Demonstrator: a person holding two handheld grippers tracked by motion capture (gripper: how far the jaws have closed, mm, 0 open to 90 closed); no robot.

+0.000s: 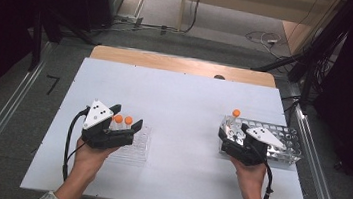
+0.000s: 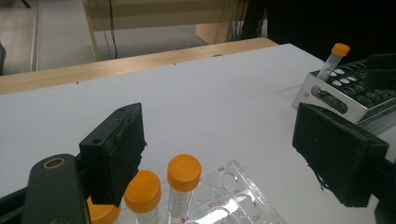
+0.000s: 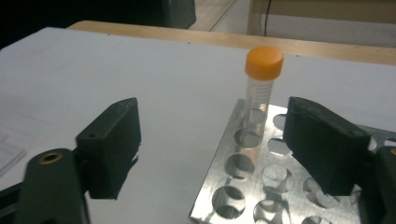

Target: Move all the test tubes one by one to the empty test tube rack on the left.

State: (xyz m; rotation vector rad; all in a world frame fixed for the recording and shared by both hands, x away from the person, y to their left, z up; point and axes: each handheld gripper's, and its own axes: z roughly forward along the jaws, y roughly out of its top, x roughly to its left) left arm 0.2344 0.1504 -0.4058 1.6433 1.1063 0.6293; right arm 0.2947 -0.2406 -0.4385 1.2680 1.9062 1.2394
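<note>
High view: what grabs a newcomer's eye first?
The orange caps on the white table: one capped tube stands alone at the far corner of the metal rack on the right, just beyond the open right gripper. On the left, more orange-capped tubes stand in a clear plastic rack, with the open left gripper around them.

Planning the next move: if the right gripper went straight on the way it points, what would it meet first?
Probably the orange-capped tube standing in the metal rack: it lies between the open fingers of the right gripper, slightly right of centre. Depth is unclear.
</note>
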